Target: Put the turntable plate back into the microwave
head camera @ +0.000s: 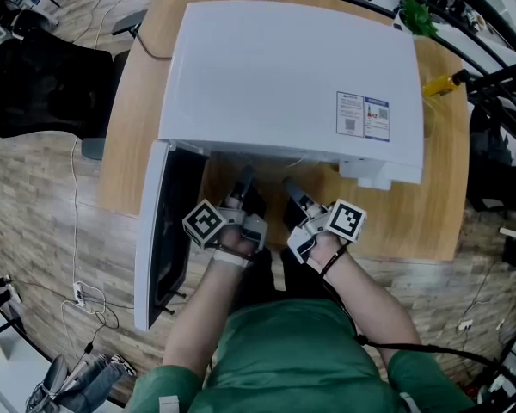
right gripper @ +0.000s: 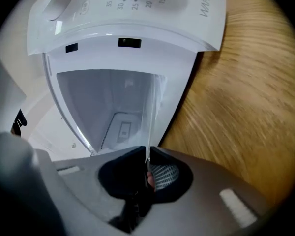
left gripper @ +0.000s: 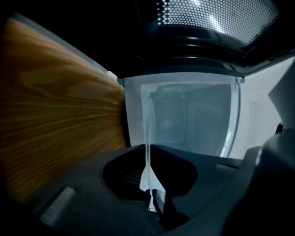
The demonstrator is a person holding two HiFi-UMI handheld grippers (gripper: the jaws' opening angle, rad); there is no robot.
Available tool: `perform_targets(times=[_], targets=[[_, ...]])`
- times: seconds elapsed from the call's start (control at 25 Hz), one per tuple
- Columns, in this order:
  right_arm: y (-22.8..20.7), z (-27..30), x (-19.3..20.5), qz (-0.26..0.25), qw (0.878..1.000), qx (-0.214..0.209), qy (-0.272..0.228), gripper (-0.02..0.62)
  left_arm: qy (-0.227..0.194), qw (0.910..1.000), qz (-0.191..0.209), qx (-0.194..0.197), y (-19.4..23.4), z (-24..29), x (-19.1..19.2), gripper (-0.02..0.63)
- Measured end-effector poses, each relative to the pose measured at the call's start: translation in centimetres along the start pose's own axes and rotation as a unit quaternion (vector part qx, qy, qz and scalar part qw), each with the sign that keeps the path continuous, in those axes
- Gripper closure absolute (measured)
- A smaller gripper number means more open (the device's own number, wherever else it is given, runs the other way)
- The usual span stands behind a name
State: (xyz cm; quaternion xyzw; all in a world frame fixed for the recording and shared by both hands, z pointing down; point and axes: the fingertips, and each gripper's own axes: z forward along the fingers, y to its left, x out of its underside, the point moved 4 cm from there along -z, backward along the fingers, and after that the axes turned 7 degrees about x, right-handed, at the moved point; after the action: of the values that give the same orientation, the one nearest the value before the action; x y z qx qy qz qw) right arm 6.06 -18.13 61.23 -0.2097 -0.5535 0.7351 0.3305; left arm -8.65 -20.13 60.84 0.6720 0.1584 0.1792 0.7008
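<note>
The clear glass turntable plate (left gripper: 148, 132) shows edge-on as a thin pale line in both gripper views. My left gripper (left gripper: 148, 178) is shut on its rim, and my right gripper (right gripper: 147, 163) is shut on the plate (right gripper: 151, 122) from the other side. Both point into the open cavity (left gripper: 191, 117) of the white microwave (head camera: 284, 76), with its grey inside (right gripper: 108, 107) just ahead. In the head view the left gripper (head camera: 241, 183) and right gripper (head camera: 291, 188) sit side by side at the microwave's front; the glass itself is hard to make out there.
The microwave door (head camera: 159, 239) hangs open at the left, its perforated window (left gripper: 216, 9) close by the left gripper. The dial panel (right gripper: 132, 14) borders the cavity. The wooden table (head camera: 413, 213) carries a yellow object (head camera: 439, 84). A black chair (head camera: 43, 84) stands at the left.
</note>
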Motion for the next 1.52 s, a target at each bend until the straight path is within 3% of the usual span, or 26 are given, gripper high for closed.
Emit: perform_targets(times=[0.16, 0.2, 0.28, 0.44, 0.76, 0.84, 1.52], targets=[[0.0, 0.3, -0.7, 0.008, 1.000, 0.002, -0.013, 0.564, 0.007, 0.9999, 0.006, 0.014, -0.7, 0.8, 0.2, 0.565], [0.1, 0.4, -0.9, 0.010, 1.000, 0.003, -0.015, 0.564, 0.008, 0.9998, 0.011, 0.014, -0.9, 0.8, 0.3, 0.538], [0.2, 0.7, -1.2, 0.010, 1.000, 0.004, -0.022, 0.565, 0.015, 0.9990, 0.042, -0.010, -0.7, 0.4, 0.5, 0.488], [0.8, 1.2, -1.4, -0.024, 0.999, 0.010, -0.027, 0.561, 0.055, 0.9886, 0.127, -0.060, -0.2, 0.1, 1.4, 0.488], [0.9, 1.1, -1.4, -0.061, 0.997, 0.039, -0.027, 0.555, 0.085, 0.9780, 0.181, -0.059, -0.8, 0.8, 1.6, 0.512], [0.9, 1.1, -1.5, -0.056, 0.997, 0.039, -0.027, 0.557, 0.086, 0.9764, 0.189, -0.060, -1.0, 1.0, 1.7, 0.540], [1.2, 2.5, -3.1, -0.076, 0.994, 0.066, -0.029, 0.555, 0.092, 0.9701, 0.211, -0.078, -0.9, 3.0, 0.8, 0.537]])
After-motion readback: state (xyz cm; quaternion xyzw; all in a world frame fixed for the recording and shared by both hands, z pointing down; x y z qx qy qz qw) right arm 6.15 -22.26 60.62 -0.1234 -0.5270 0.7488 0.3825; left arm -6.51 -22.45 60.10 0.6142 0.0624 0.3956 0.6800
